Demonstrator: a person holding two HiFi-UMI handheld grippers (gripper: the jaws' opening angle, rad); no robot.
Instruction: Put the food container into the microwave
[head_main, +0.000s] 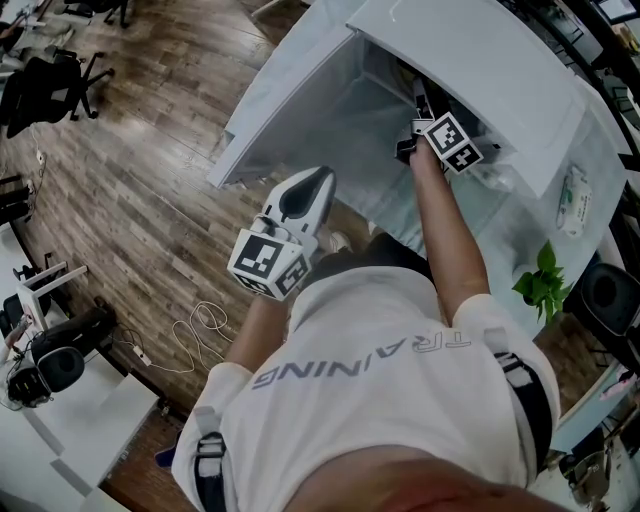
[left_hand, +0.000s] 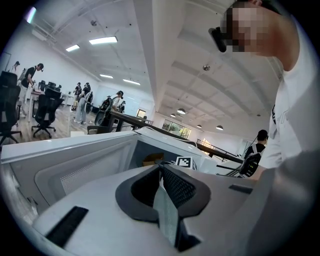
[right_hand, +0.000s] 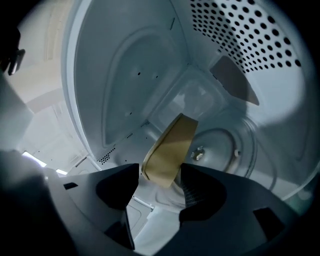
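A tan food container (right_hand: 169, 152) sits inside the white microwave (head_main: 470, 60), above the round dip in the floor and just beside the small hub (right_hand: 199, 153) at its centre. Whether it rests flat on the floor cannot be told.

It looks like thin paperboard, so it is probably light, a little soft in the walls and easy to crush. A gentle hold across a short end near the rim would suit it best.

In the right gripper view its long axis runs from lower left to upper right. The far end points into the cavity and the near end lies toward the jaws.

The right gripper (right_hand: 160, 176) reaches into the cavity with its jaws apart. The container's near end lies between them, unclamped, with a clear gap at the left jaw.

The left gripper (left_hand: 161, 167) waits outside by the open door (head_main: 270, 110), with its jaws together on nothing.
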